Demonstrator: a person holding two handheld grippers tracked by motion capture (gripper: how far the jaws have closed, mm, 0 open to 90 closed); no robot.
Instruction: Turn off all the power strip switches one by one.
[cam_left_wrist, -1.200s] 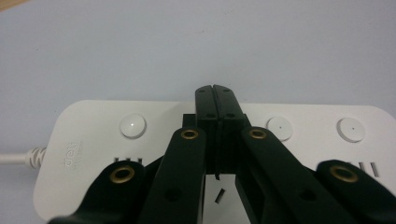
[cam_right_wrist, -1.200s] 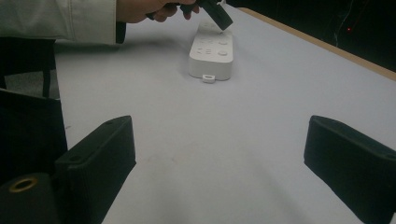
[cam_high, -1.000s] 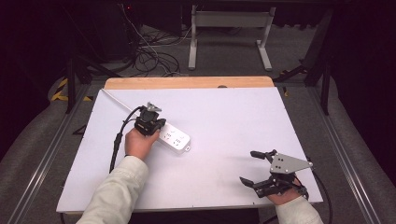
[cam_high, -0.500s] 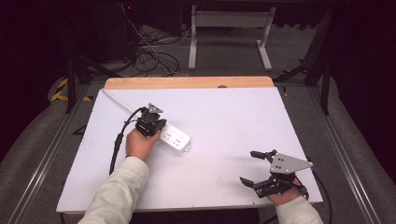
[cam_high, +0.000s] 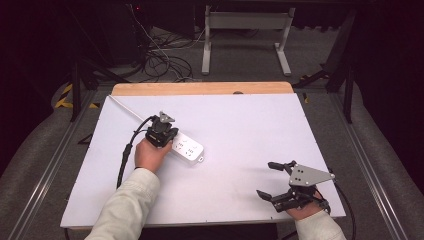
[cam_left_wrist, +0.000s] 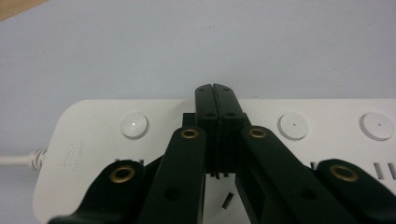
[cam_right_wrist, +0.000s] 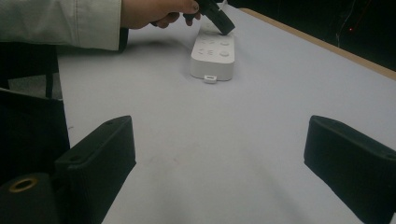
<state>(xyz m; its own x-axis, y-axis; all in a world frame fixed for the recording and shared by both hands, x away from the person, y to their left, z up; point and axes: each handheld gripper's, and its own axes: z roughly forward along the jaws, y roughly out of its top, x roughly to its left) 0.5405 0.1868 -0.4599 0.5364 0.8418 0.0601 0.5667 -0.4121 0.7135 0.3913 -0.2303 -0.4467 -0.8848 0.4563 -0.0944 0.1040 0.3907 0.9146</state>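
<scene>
Nothing moved; hand-held gripper (cam_left_wrist: 214, 88) seemingly touches strip (cam_left_wrist: 327, 135).

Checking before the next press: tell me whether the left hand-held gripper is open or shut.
Shut. The left hand-held gripper has both black jaws pressed together, nothing between them, tips over the white power strip.

Power strip (cam_high: 185, 148): lay flat on the table (cam_high: 240, 120), directly under the left gripper (cam_high: 161, 131), whose closed tips rested on its top face.
Buttons (cam_left_wrist: 134, 125): sat in a row on the strip, one to the left of the tips and two to the right in the left gripper view.
Strip cord (cam_left_wrist: 18, 160): left the strip's end, off to the gripper's left.
Right gripper (cam_high: 272, 180): sat well apart from the strip, at the table's near right corner, with the strip ahead of its spread jaws.
</scene>
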